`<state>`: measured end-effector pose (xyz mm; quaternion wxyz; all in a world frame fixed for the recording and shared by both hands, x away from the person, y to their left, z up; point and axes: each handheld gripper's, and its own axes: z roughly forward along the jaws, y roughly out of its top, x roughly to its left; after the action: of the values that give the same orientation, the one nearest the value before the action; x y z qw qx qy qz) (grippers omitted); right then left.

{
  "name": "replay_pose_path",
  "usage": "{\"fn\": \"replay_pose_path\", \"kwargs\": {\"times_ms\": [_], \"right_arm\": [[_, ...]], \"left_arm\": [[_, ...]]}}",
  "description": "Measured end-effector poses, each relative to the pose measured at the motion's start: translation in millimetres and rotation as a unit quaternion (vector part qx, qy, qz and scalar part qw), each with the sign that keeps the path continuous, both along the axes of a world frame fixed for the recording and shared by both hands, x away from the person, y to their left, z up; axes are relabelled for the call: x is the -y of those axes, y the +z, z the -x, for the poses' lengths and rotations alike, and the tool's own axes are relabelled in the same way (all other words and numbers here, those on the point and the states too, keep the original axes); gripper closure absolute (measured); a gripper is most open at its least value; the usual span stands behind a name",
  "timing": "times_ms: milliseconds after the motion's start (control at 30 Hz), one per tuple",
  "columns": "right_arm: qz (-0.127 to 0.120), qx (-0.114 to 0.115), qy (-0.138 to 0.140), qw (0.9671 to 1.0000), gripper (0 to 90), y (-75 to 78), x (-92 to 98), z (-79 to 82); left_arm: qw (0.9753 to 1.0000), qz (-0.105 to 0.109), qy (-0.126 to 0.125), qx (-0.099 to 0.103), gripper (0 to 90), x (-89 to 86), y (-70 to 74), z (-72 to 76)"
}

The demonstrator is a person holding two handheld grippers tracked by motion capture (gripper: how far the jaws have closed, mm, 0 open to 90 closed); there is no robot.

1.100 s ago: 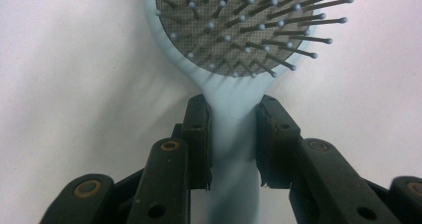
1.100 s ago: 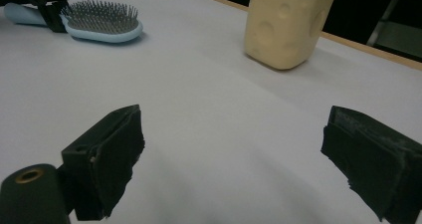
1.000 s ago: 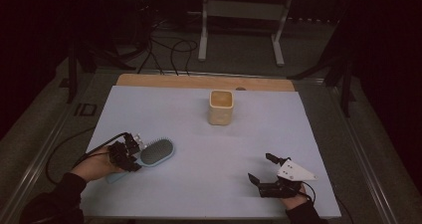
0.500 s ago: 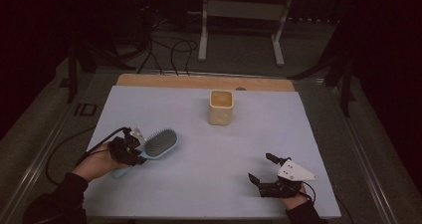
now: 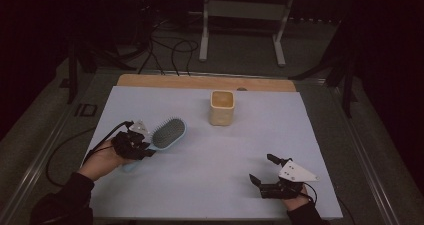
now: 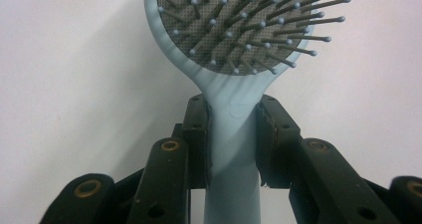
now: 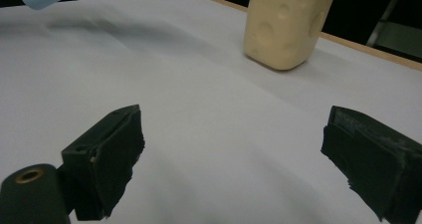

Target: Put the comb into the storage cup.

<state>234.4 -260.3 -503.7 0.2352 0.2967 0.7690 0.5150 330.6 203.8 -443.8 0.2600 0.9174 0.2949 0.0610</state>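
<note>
left gripper view cuts off the hairbrush (image 6: 234, 59) top; left gripper (image 6: 233, 134) clamps its handle, right gripper (image 7: 234, 159) gapes over bare table (image 7: 199, 99)

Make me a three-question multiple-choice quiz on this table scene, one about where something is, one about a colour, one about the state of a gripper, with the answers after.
1. Where does the cream cup stand?
A. at the far middle of the white sheet
B. between the right gripper's jaws
C. on the floor

2. What colour is the hairbrush body?
A. red
B. light blue
C. black

3. How is the right gripper?
A. shut on the cup
B. shut on the brush
C. open, holding nothing

Answers:
1 A, the high view shows it near the sheet's far edge.
2 B, the left gripper clamps its pale blue neck.
3 C, its jaws stand wide apart over bare sheet.
</note>
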Motion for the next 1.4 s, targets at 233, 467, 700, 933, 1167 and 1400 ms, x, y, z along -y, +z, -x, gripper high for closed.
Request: {"fn": "replay_pose_path", "kwargs": {"times_ms": [233, 467, 700, 933, 1167, 1400], "right_arm": [[0.0, 0.0, 0.0, 1.0, 9.0, -0.1, 0.0, 0.0], [-0.001, -0.001, -0.001, 1.0, 9.0, -0.1, 0.2, 0.0], [-0.001, 0.0, -0.001, 1.0, 9.0, -0.2, 0.4, 0.0], [-0.001, 0.001, -0.002, 1.0, 9.0, 0.0, 0.8, -0.1], [-0.002, 0.001, -0.003, 1.0, 9.0, 0.2, 1.0, -0.1], [-0.001, 0.002, -0.003, 1.0, 9.0, 0.0, 1.3, -0.3]], "left_arm": [[0.9994, 0.024, -0.006, 0.025, 70.0, 12.9, 10.2, -4.0], [0.9979, 0.046, -0.008, 0.046, 69.9, 27.1, 21.0, -9.8], [0.9956, 0.073, -0.014, 0.057, 69.9, 39.5, 27.7, -13.4], [0.9909, 0.104, -0.021, 0.082, 69.9, 57.5, 36.2, -17.6], [0.9858, 0.13, -0.022, 0.104, 69.9, 73.5, 44.1, -22.5], [0.9814, 0.15, -0.022, 0.117, 69.9, 87.2, 50.4, -29.5]]}}
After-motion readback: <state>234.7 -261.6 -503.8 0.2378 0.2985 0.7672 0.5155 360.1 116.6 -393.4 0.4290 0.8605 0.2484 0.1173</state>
